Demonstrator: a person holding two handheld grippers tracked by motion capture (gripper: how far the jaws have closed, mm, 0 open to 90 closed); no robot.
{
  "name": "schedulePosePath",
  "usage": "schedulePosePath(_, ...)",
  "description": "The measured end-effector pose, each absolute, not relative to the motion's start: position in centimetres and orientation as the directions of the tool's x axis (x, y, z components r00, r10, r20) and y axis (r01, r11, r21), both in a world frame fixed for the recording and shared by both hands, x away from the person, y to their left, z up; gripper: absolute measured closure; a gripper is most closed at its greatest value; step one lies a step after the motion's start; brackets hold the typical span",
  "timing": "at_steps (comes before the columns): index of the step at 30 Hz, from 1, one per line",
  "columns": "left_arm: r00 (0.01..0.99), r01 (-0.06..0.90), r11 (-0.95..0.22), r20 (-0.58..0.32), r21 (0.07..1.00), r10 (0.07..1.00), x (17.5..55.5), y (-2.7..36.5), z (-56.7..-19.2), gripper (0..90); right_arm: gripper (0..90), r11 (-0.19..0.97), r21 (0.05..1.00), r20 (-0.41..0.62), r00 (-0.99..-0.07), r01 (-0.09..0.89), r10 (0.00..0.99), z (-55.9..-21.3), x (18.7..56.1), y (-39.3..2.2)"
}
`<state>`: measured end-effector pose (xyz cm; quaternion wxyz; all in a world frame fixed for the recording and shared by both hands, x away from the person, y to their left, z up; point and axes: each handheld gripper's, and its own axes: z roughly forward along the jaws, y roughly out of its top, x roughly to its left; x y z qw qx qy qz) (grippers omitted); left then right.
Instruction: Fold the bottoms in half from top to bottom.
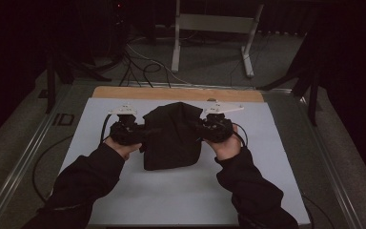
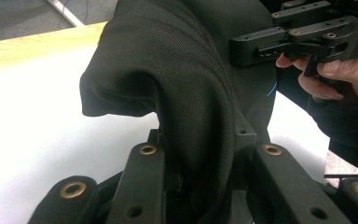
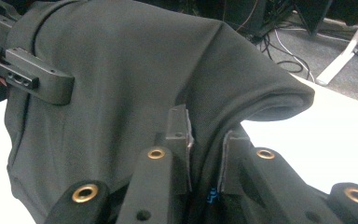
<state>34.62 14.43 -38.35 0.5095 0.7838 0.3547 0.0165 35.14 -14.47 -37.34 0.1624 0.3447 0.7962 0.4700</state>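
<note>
A black cloth garment (image 1: pixel 171 136) is held up over the white table sheet (image 1: pixel 100 191), folded and hanging between my two grippers. My left gripper (image 1: pixel 143 133) pinches its left edge; in the left gripper view the black cloth (image 2: pixel 200 107) runs down between the jaws, which are shut on it. My right gripper (image 1: pixel 199 129) grips the right edge; in the right gripper view a fold of the cloth (image 3: pixel 135 79) is squeezed between the pads (image 3: pixel 186 135). The lower hem rests on the sheet.
A wooden table edge (image 1: pixel 124 92) lies behind the white sheet. Beyond it stand a white metal frame (image 1: pixel 209 28) and loose cables (image 1: pixel 143 67) on the floor. Metal rails (image 1: pixel 24 157) run along both table sides.
</note>
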Motion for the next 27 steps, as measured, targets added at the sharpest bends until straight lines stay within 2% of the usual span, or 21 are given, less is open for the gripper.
schedulePosePath(27,0.709,0.639,-0.247,-0.434,0.728,0.556,38.6,12.4,-44.3,73.9,78.4,0.317,0.777,0.134,-0.636,0.543,0.76,-43.2,38.4,-15.7)
